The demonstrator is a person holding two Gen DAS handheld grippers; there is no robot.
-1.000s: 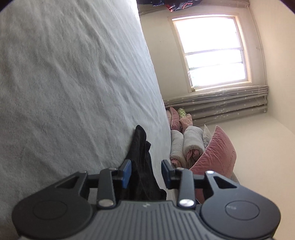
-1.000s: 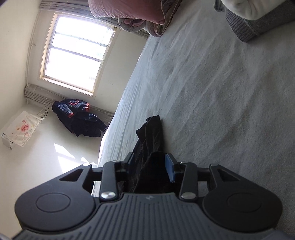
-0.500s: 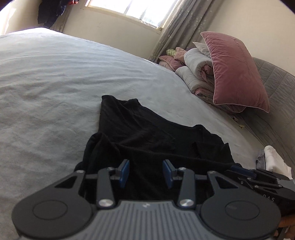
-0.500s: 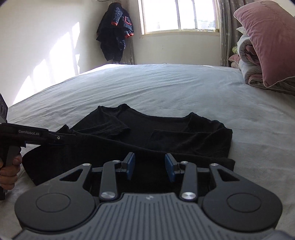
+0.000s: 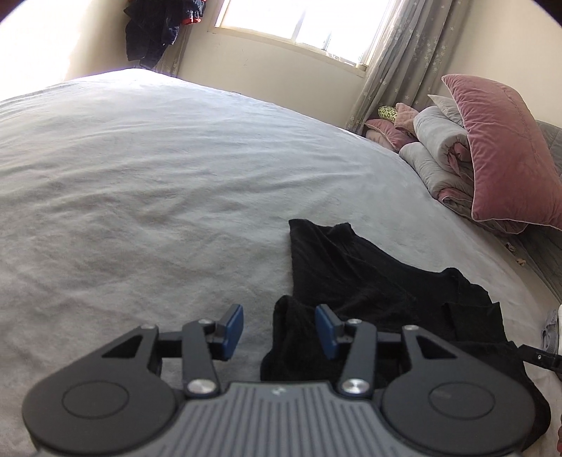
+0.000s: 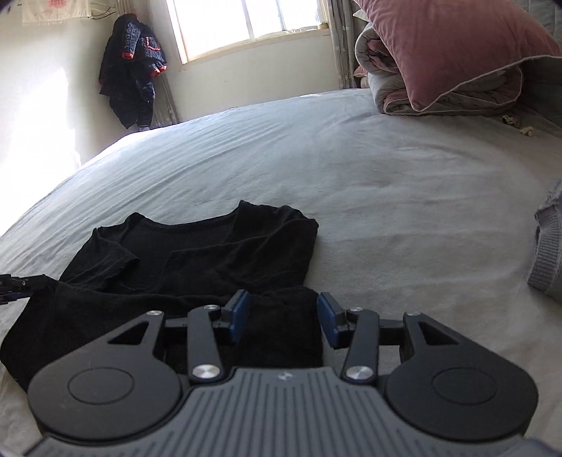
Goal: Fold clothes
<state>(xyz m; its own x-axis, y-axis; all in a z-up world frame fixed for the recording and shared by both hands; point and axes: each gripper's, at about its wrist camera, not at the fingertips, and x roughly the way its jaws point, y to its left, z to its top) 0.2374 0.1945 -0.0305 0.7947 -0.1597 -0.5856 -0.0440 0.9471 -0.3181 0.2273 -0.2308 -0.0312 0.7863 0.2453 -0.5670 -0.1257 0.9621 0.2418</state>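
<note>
Black shirt (image 6: 196, 260) lies on the bed (image 6: 386, 197), bottom hem folded up once. Left tongs (image 5: 279, 328) and right tongs (image 6: 282, 318) just opened, spread, empty. More folds left.

No legible text in either view. Right wrist view, far beyond tongs, upper left on wall — pale hanging sheet (image 6: 56, 10) with red print, too blurred to read. Small pale mark on each gripper body — undecipherable.
</note>
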